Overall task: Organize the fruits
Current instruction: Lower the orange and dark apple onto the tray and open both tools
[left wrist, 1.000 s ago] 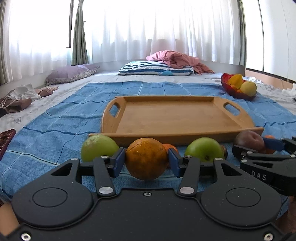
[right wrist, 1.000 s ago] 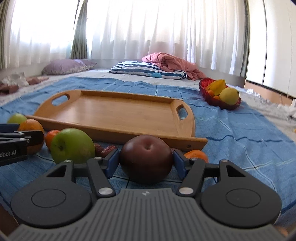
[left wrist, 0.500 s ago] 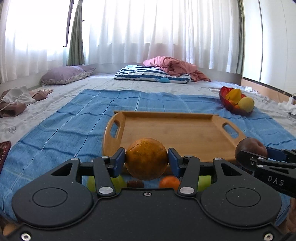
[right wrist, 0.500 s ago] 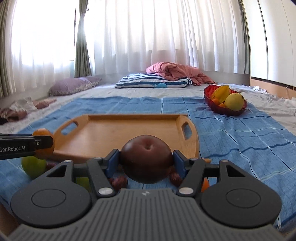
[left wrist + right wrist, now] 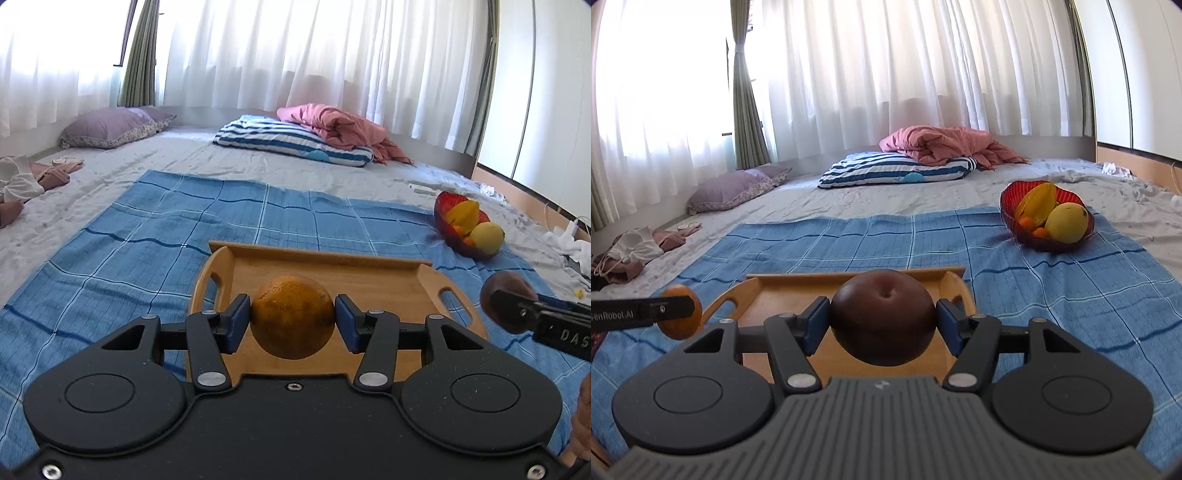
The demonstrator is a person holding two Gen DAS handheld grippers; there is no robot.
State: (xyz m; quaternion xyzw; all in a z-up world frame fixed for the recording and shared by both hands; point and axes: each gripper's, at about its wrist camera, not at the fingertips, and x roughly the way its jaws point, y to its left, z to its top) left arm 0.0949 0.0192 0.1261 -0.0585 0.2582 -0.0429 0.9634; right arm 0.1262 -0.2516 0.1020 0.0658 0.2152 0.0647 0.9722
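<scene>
The left hand-held gripper is closed on an orange, the right hand-held gripper on a dark red apple; both fruits hang above the wooden tray. This looks like the carrying step; next, lower and release each inside the tray.

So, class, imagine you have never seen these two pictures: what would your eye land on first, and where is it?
First, the fruit filling each view's middle: an orange clamped in the left gripper, and a dark reddish-brown apple clamped in the right gripper. Both hang above a wooden tray on a blue checked cloth. Farther right on the cloth sits a red bowl of yellow and orange fruit.
</scene>
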